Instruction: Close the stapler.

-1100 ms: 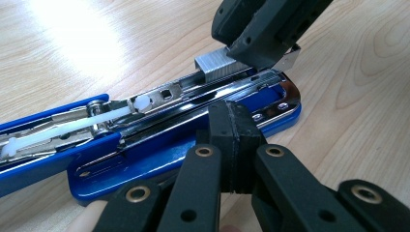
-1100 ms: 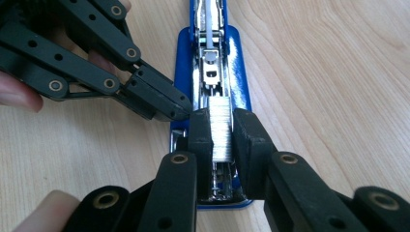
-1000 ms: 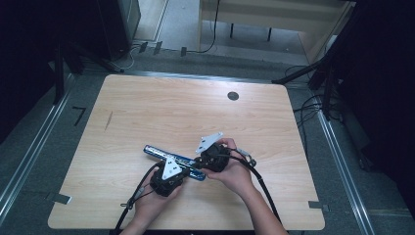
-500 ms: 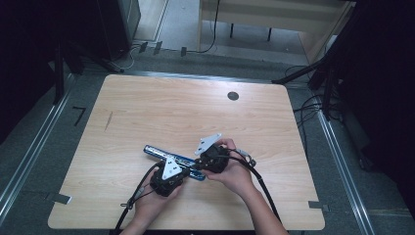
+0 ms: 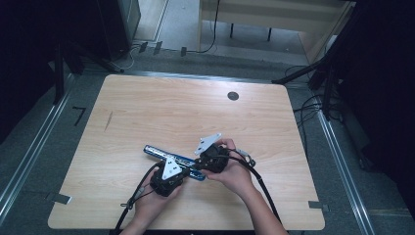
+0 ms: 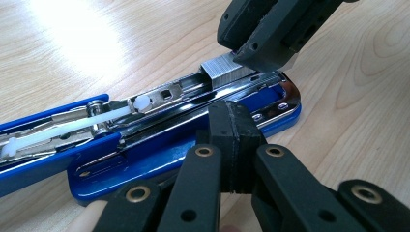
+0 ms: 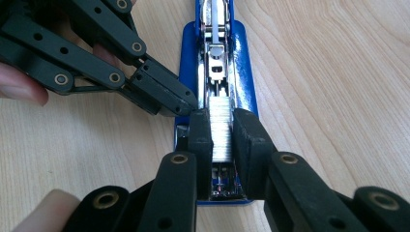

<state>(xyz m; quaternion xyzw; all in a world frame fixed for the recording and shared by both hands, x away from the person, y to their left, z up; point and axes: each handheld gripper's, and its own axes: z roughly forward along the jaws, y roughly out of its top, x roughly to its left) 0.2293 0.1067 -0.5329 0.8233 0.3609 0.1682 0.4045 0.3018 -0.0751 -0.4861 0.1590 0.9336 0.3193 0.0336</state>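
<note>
Both claws [image 5: 188,169] [image 5: 198,164] at blue stapler [image 5: 159,153] on table [image 5: 147,107]

Left gripper [image 6: 237,140] has its jaws pressed together, tips beside the right gripper [image 7: 222,133], whose jaws pinch narrowly; both hands [image 5: 235,174] sit close together.

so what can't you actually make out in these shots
- High view: the staple strip is too small to tell apart; the right gripper and hand cover that end of the blue stapler.
- Left gripper view: the stapler's far end is cut off by the left edge.
- Right gripper view: the staple strip's sides sit behind the gripper's fingers.
</note>
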